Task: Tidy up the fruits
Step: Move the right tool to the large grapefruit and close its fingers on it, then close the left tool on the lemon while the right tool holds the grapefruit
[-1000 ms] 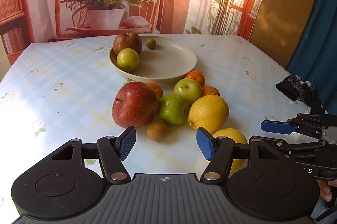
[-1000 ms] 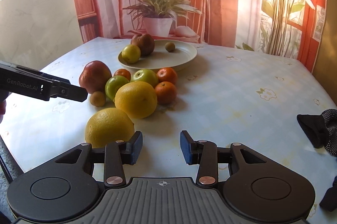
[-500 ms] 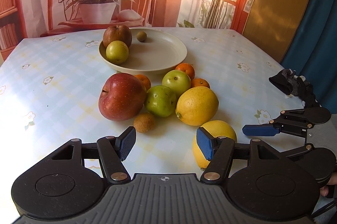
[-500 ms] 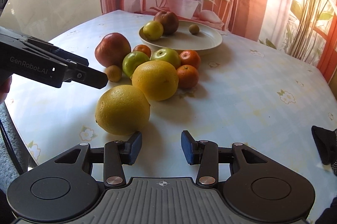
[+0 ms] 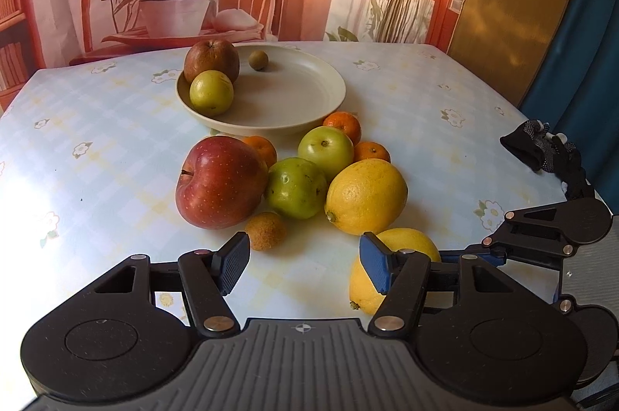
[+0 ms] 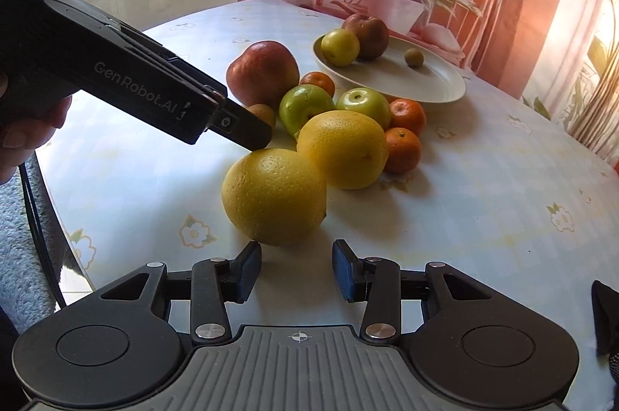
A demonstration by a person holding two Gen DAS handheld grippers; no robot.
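Three fruits (image 5: 211, 92) sit in the plate (image 5: 309, 101), others (image 5: 296, 187) before it.

The tablecloth (image 5: 406, 109) looks like smooth, slightly glossy plastic sheeting with a printed flower pattern. The plate (image 5: 309, 94) is matt and cream — ceramic or plastic, hard to tell. The red apple (image 5: 218, 181) has a waxy sheen; the near yellow citrus (image 6: 272, 196) shows a dimpled, dull-glossy peel, and the small brown fruit (image 5: 266, 231) looks rough. Both grippers are matt black plastic with bright metal rivets (ribbed grey housing, textured blue pads (image 6: 346, 273)). The dark glove (image 5: 541, 150) is knitted cloth.
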